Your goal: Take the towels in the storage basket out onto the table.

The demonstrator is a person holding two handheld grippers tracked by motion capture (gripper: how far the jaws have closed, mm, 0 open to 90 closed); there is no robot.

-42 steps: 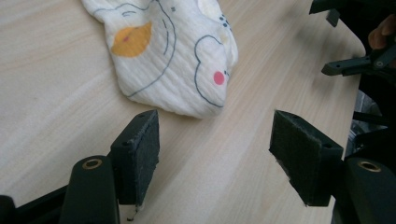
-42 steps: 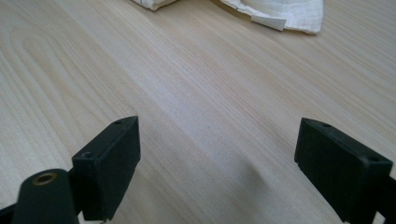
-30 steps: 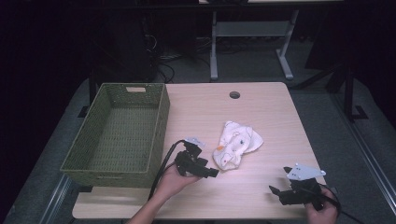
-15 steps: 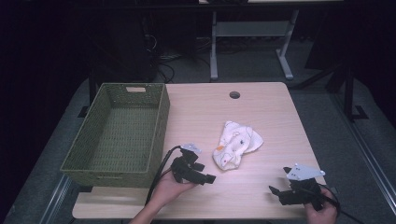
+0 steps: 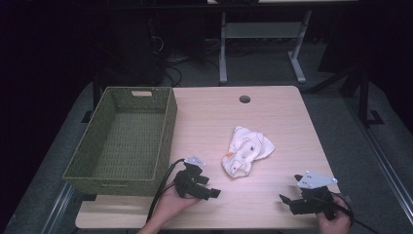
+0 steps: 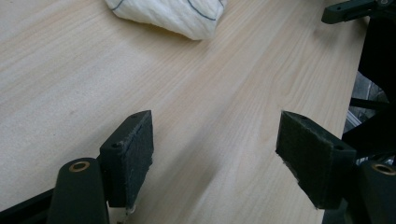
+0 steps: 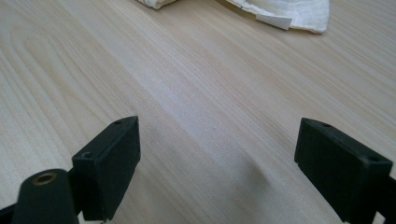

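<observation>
A crumpled white cloth [image 5: 247, 151] with small prints lies right of the middle of the wooden table [image 5: 209, 122]. Its edge shows at the top of the left gripper view [image 6: 177, 16] and of the right gripper view [image 7: 285, 11]. My left gripper [image 5: 213, 193] rests low at the front of the table, left of and nearer than the cloth, jaws open with nothing between them [image 6: 217, 156]. Held near the front right corner, my right gripper [image 5: 285, 200] is open and empty too [image 7: 217, 165].
A green woven basket [image 5: 83, 168] stands on the table's left side, empty. A round cable hole [image 5: 245, 99] sits near the far edge. In the left gripper view, the other gripper [image 6: 359, 9] shows at the top right. A desk frame [image 5: 258, 29] stands beyond the table.
My left gripper has drawn back from the cloth toward the table's front edge. The right gripper and the cloth have stayed put.
</observation>
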